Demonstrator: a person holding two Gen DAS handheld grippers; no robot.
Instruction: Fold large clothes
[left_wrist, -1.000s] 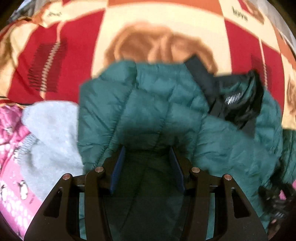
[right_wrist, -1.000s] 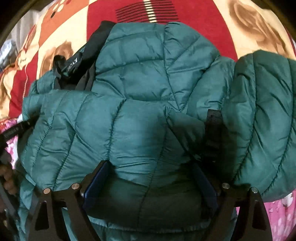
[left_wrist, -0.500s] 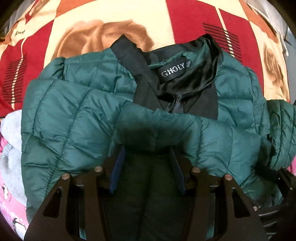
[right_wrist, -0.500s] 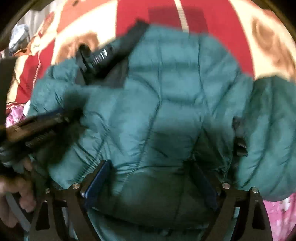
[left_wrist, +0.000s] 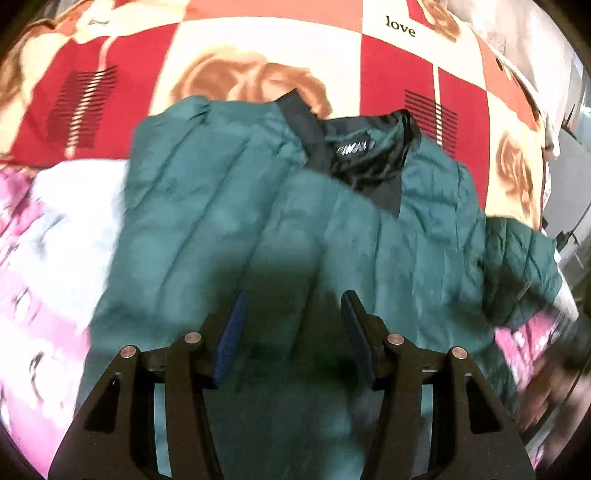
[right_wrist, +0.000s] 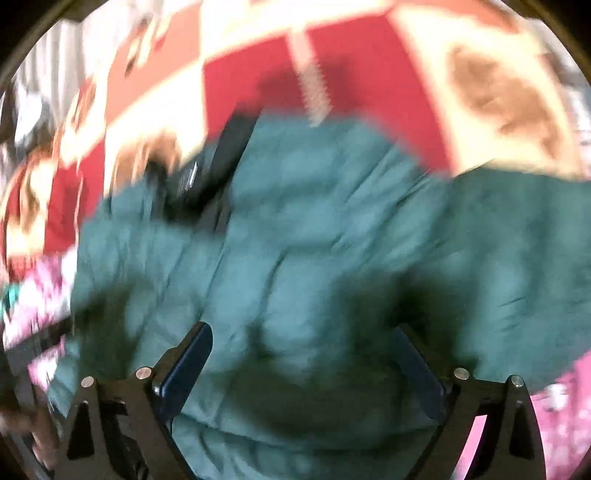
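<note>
A dark green quilted puffer jacket (left_wrist: 207, 206) lies on the bed with its black collar and label (left_wrist: 365, 155) at the far side. My left gripper (left_wrist: 291, 306) is open, its blue-padded fingers spread above the jacket's near part with no cloth between them. In the blurred right wrist view the same jacket (right_wrist: 314, 229) fills the middle. My right gripper (right_wrist: 306, 339) is open wide, and puffy green cloth bulges between its fingers. A sleeve (left_wrist: 521, 266) hangs off to the right.
A red and cream blanket with rose prints (left_wrist: 258, 55) covers the bed behind the jacket. A white fleecy garment (left_wrist: 70, 206) lies to the left on pink patterned bedding (left_wrist: 33, 325). A blurred hand (left_wrist: 554, 391) shows at the right edge.
Both grippers have pulled back and upward from the jacket, so more blanket shows behind it. The left gripper's jaws stand wider than before. The right view has become heavily blurred with motion.
</note>
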